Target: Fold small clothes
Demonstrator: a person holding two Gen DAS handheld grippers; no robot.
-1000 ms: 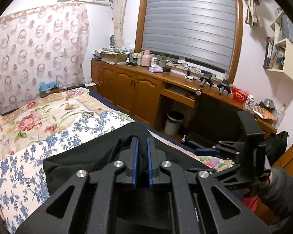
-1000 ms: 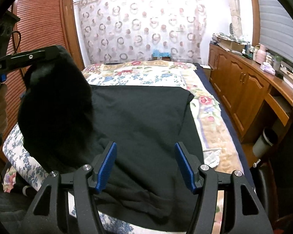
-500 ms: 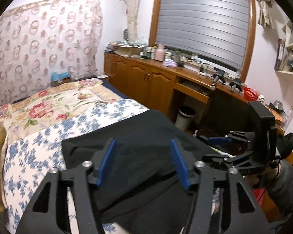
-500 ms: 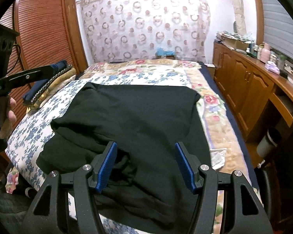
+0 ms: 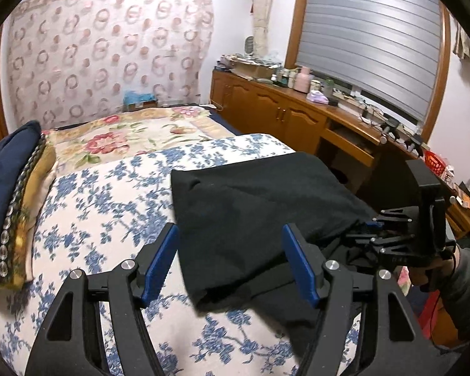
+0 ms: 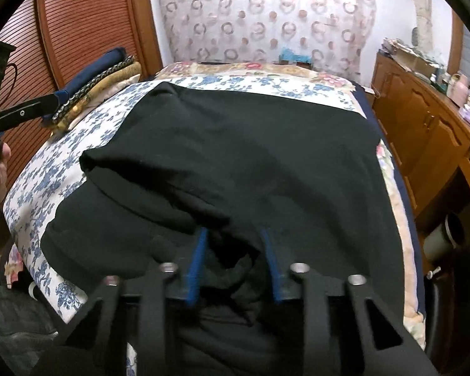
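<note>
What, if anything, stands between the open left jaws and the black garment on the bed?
Nothing visible: the left gripper hangs open directly over the black garment, whose near-left edge lies between its jaws on the floral bedspread.

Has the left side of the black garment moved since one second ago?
Yes. The black garment no longer hangs up beside the wardrobe door; its left side dropped onto the bed.

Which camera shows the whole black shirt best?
The right wrist view: the black shirt fills it, spread across the flowery bedspread with one side folded over. The left wrist view catches only its near folded part.
</note>
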